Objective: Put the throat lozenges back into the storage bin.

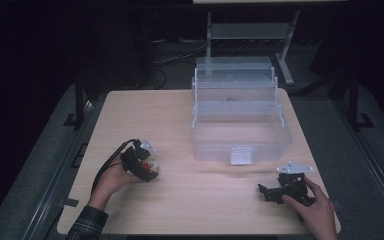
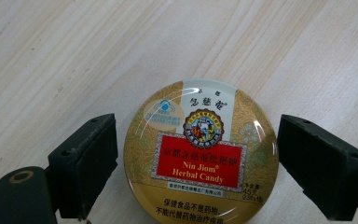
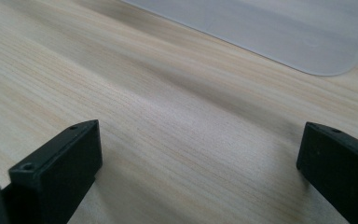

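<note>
Right now: I am working the pickup of the candy tin, and the grasp is not yet made.
Left gripper (image 2: 196, 154): I am holding it over the candy tin (image 2: 200, 156), jaws spread wide to either side with a gap showing on both; in the high view it sits at the lower left of the frame (image 1: 147, 165).
Candy tin: one, round, gold with a red label, lying flat on the table (image 2: 74, 56).
Right gripper (image 1: 266, 192): I am resting it low at the lower right, jaws wide, nothing between them but bare wood.
Next move, as I judge it: closing the left jaws squarely across the tin's rim, then lifting level.
Clear box (image 1: 240, 120): one, lid raised, upper centre, well apart from the tin; I am guessing it is the destination.
Count: two grippers, one tin, one box.
</note>
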Motion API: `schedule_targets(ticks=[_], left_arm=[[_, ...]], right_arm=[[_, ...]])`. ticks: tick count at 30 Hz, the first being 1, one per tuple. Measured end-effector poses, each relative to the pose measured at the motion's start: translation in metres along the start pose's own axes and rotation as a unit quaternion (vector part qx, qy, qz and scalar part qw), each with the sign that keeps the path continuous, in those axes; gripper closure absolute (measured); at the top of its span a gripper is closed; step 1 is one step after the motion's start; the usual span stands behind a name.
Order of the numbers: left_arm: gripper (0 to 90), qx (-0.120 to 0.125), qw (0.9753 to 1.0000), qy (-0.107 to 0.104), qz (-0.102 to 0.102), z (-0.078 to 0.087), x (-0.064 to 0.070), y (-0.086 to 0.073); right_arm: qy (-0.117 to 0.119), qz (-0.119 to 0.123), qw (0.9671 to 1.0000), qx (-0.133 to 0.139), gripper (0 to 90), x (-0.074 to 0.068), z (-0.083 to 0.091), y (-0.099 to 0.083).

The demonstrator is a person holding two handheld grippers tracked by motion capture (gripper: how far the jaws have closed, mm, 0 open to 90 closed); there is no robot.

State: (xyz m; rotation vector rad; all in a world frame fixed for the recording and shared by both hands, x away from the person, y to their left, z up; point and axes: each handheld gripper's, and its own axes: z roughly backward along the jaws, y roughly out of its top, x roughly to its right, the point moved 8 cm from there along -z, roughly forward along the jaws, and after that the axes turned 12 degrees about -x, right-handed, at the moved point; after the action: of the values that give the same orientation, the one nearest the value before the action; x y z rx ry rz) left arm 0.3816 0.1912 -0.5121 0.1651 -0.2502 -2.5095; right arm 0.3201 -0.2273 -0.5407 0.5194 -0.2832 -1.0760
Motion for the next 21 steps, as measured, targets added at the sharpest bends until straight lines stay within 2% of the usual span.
schedule_targets(ticks=[6, 15, 21], left_arm=[[12.9, -0.013, 0.9999, 0.004, -0.002, -0.0052, 0.0001, -0.0018], [13.5, -0.021, 0.9998, 0.002, -0.006, -0.0077, 0.0011, -0.0023], [19.1, -0.017, 0.9998, -0.003, -0.007, -0.0066, 0.0016, -0.002]], right_arm=[[0.0, 0.0, 1.0, 0.0, 0.0, 0.0, 0.0, 0.0], [0.0, 0.0, 1.0, 0.0, 0.0, 0.0, 0.0, 0.0], [0.0, 0.0, 1.0, 0.0, 0.0, 0.0, 0.0, 0.0]])
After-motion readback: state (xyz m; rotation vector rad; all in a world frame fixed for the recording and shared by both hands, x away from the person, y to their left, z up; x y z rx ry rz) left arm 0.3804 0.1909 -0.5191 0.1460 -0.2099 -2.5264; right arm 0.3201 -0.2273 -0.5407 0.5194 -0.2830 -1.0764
